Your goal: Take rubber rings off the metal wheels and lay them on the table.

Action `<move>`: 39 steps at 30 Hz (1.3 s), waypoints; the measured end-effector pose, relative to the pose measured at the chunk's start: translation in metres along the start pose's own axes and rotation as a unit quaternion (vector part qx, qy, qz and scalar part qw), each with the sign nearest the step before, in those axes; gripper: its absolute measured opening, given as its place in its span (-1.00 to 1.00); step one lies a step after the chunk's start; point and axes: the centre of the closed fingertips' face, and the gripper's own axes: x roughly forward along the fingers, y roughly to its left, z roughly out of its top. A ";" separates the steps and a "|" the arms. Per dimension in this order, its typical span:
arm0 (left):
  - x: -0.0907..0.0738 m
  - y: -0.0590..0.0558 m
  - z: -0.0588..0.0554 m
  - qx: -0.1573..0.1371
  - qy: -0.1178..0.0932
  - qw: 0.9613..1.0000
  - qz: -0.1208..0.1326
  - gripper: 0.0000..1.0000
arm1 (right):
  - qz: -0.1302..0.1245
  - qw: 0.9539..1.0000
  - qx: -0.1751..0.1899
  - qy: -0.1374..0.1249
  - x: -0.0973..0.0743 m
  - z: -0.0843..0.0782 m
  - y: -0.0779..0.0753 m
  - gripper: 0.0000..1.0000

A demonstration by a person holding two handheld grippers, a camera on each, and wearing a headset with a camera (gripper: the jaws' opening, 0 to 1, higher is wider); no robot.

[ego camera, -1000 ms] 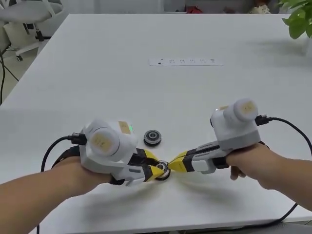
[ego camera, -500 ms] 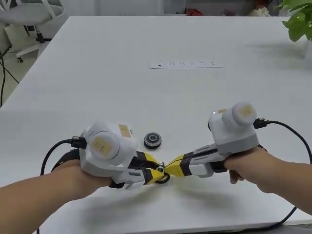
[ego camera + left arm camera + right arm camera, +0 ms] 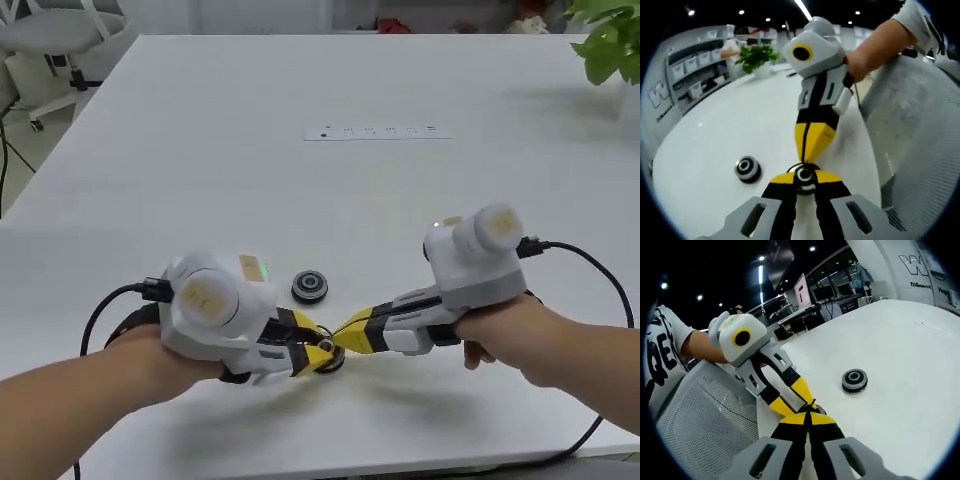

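A white power strip [image 3: 378, 131] lies flat on the far part of the table [image 3: 200, 150]. Green plant [image 3: 605, 40] leaves reach in over the table's far right corner. In the left gripper view the plant stands in a white pot at the table's end, with a person [image 3: 732, 47] in a white top behind it. A white office chair [image 3: 55, 35] stands on the floor off the far left corner. A grey mesh chair back [image 3: 920, 130] stands just beside the table's edge. Wall shelves [image 3: 690, 70] hold pale bins under ceiling lights [image 3: 802, 9] — monitors [image 3: 802, 290] stand on desks beyond.
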 end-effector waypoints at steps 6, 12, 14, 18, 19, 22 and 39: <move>-0.004 -0.001 0.002 0.003 -0.005 1.000 -0.007 -0.67 | 0.003 1.000 0.004 -0.004 -0.001 0.002 0.001 -1.00; -0.013 0.000 0.010 -0.013 -0.025 1.000 -0.008 -0.62 | 0.004 1.000 0.011 -0.008 -0.004 0.004 0.001 -1.00; -0.016 -0.001 0.011 -0.014 -0.029 0.999 -0.008 -0.59 | 0.004 1.000 0.012 -0.009 -0.004 0.005 0.003 -1.00; -0.023 -0.004 0.014 -0.017 -0.038 0.999 -0.012 -0.54 | 0.006 1.000 0.014 -0.013 -0.005 0.007 0.007 -1.00; -0.025 -0.004 0.014 -0.019 -0.041 0.999 -0.012 -0.53 | 0.007 1.000 0.015 -0.014 -0.005 0.008 0.008 -1.00; -0.030 -0.002 0.017 -0.030 -0.051 0.998 -0.010 -0.46 | 0.007 1.000 0.016 -0.016 -0.005 0.010 0.009 -1.00; -0.062 0.003 0.028 -0.061 -0.090 0.994 0.005 -0.11 | 0.012 0.999 0.026 -0.035 -0.006 0.021 0.014 -1.00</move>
